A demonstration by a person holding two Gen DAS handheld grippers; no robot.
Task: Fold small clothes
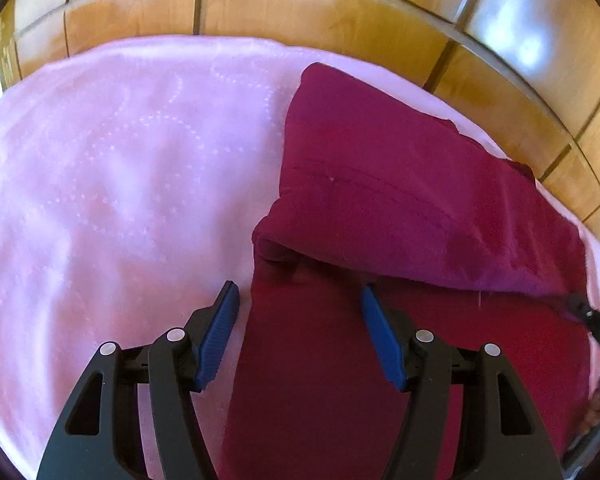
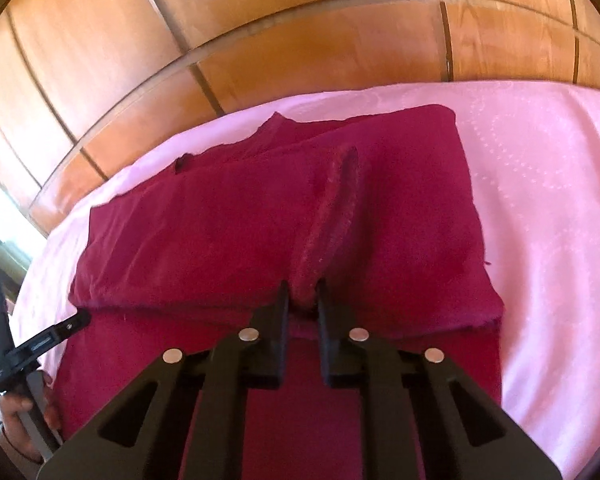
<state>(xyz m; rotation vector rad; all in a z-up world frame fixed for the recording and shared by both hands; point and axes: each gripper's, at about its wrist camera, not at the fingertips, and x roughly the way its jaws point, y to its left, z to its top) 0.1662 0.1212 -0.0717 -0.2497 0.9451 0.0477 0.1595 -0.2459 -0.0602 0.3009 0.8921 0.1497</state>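
A dark red garment [image 1: 380, 200] lies on a pink sheet [image 1: 120, 180], its far part folded over the near part. My left gripper [image 1: 298, 296] is open and empty, its blue pads just above the garment's left edge. My right gripper [image 2: 304, 296] is shut on a raised ridge of the dark red garment [image 2: 228, 232] at the fold's near edge. The right gripper's tip shows at the right edge of the left wrist view [image 1: 580, 306]. The left gripper shows at the left of the right wrist view [image 2: 40, 344], held by a hand.
A glossy wooden panelled wall [image 1: 300, 12] stands right behind the sheet's far edge; it also shows in the right wrist view [image 2: 260, 40]. Bare pink sheet [image 2: 548, 200] lies to the garment's right in the right wrist view.
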